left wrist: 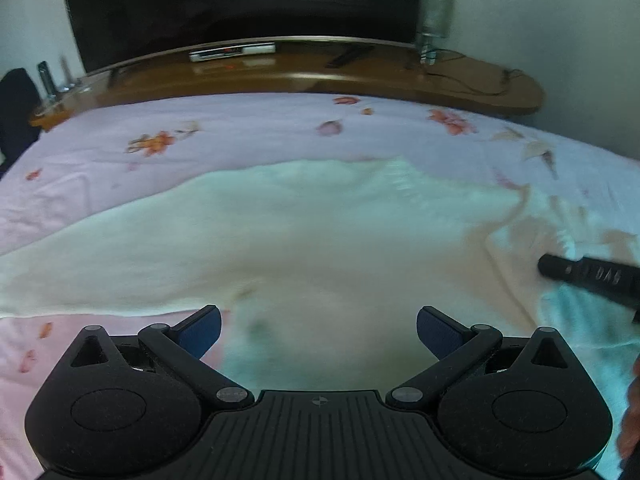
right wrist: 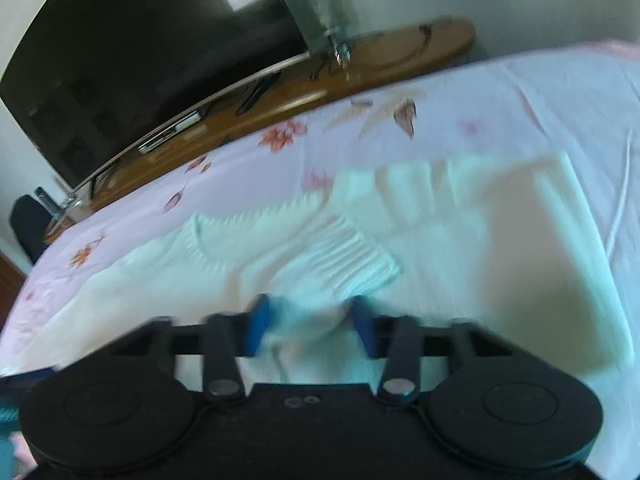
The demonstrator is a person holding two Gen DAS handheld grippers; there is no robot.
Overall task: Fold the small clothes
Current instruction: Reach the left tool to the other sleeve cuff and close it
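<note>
Bed [left wrist: 120, 184] with pink floral sheet fills both views; wooden TV bench [left wrist: 360, 76] and dark screen [left wrist: 240, 0] behind it. White knit sweater [left wrist: 280, 232] lies spread across the sheet, body flat, ribbed cuff [right wrist: 352, 260] of 1 sleeve lying over the torso near the collar. Left gripper [left wrist: 318, 330] hangs above the sweater's lower part, jaws spread wide, nothing between them. Right gripper [right wrist: 312, 322] sits low on the knit, blue pads drawn in and pinching a bunch of white fabric. Judgement: folding is early; 1 sleeve looks brought in, body folds remain.
</note>
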